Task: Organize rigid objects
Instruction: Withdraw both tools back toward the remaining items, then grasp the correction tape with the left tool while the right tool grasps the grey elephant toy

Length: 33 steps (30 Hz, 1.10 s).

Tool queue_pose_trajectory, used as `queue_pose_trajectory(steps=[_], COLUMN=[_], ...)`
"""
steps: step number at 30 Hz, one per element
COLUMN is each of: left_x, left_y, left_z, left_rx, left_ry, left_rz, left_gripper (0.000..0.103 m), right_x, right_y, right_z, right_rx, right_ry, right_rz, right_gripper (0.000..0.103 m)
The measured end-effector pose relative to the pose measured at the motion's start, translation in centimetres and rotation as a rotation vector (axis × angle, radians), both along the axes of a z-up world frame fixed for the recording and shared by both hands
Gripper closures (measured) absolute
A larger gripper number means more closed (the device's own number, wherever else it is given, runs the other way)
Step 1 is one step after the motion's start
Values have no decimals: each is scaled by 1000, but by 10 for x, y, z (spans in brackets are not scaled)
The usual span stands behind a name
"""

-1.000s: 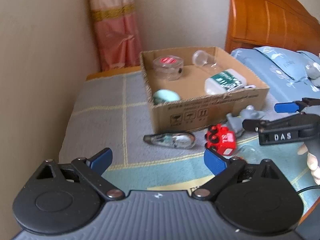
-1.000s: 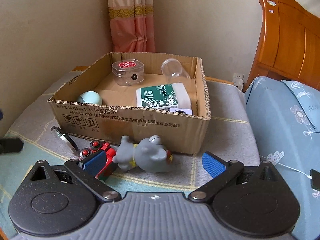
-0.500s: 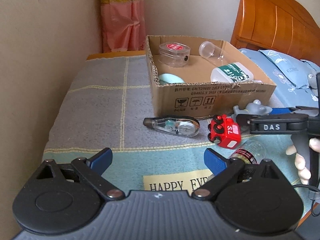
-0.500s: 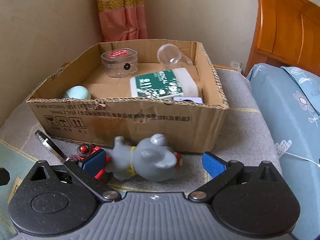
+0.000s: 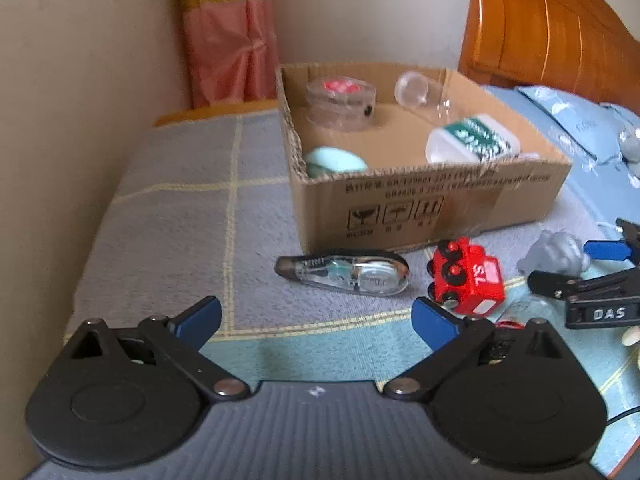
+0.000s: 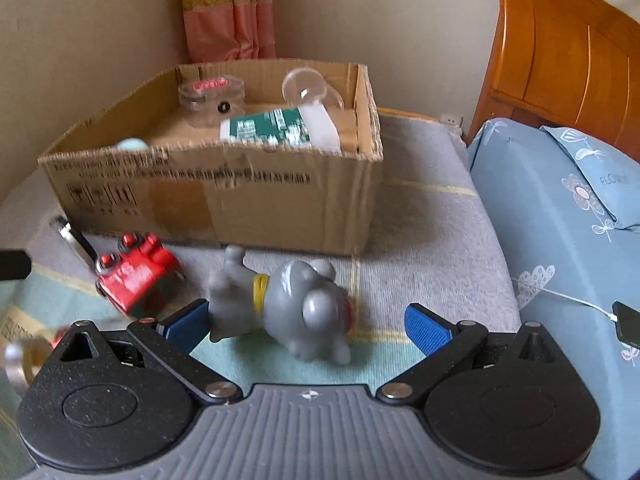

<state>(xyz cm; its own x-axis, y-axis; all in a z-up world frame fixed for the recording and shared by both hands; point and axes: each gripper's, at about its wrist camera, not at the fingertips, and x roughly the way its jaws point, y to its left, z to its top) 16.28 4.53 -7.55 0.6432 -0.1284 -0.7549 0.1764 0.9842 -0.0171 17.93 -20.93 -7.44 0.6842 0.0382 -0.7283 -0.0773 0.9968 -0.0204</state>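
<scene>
A cardboard box (image 5: 440, 204) (image 6: 224, 196) sits on the blanket and holds a clear round case, a clear jar, a green-labelled white bottle and a mint egg shape. In front of it lie a clear correction-tape dispenser (image 5: 344, 272), a red toy train (image 5: 466, 276) (image 6: 134, 272) and a grey elephant figure (image 6: 288, 304) (image 5: 556, 254). My left gripper (image 5: 316, 320) is open, hovering short of the tape dispenser. My right gripper (image 6: 306, 322) is open, its blue pads on either side of the elephant without touching it. A small jar with a red cap (image 5: 508, 326) is partly hidden behind the left finger.
A wall runs along the left, with a pink curtain (image 5: 228, 36) in the corner. The wooden headboard (image 6: 568, 60) and a blue pillow (image 6: 560, 208) are on the right. A phone on a white cable (image 6: 626, 324) lies at the right edge.
My right gripper has moved down and forward, so the elephant now lies between its open fingers. The left gripper's view has shifted closer to the tape dispenser and train.
</scene>
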Motion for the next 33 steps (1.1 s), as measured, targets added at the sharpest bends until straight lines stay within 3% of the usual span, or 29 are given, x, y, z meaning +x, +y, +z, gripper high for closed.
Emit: queue_pose_trajectory(steps=[7, 33], left_x=[15, 31], left_y=[-6, -19], left_z=[-27, -42], left_rx=[8, -15], left_ry=[85, -79], left_rz=[-14, -66], left_gripper=[0, 1], right_x=[2, 1], right_y=[-9, -8], right_z=[-10, -14], right_rx=[41, 6], right_ry=[22, -22], right_rz=[-1, 75], right_gripper=[0, 0])
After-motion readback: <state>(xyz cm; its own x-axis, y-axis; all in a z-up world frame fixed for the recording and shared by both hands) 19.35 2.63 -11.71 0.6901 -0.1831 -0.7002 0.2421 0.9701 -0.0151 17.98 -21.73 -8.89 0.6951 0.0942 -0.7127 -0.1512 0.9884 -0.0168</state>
